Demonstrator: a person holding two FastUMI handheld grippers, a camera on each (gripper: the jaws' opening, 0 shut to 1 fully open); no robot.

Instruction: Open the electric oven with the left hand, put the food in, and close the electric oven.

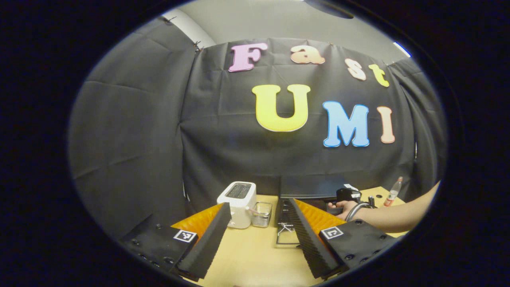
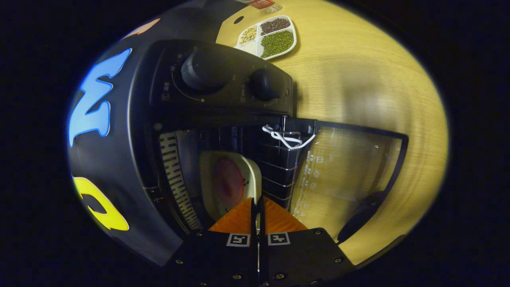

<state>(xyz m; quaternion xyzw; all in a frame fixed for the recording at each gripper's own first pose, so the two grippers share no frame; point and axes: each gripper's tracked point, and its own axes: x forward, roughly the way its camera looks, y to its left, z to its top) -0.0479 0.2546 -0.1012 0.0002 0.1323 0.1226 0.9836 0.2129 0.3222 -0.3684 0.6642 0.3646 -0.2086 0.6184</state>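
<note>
Reaching into the open electric oven (image 2: 131, 131), the right tongs (image 2: 257, 207) sit at the bottom centre of the right gripper view, fingers pressed together on the rim of a pale plate (image 2: 253, 175) carrying the reddish food (image 2: 228, 185) inside the cavity. The oven's glass door (image 2: 350, 167) lies folded down toward the right of that frame, a white cord (image 2: 287, 137) looped at its hinge. A divided dish of beans (image 2: 271, 38) rests on the tabletop (image 2: 358, 79) at the top. In the left gripper view, the left tongs (image 1: 259, 239) hang spread wide apart (holding nothing) at the bottom, with a white toaster (image 1: 239, 203) just beyond and a person's hand (image 1: 346, 207) at centre right.
</note>
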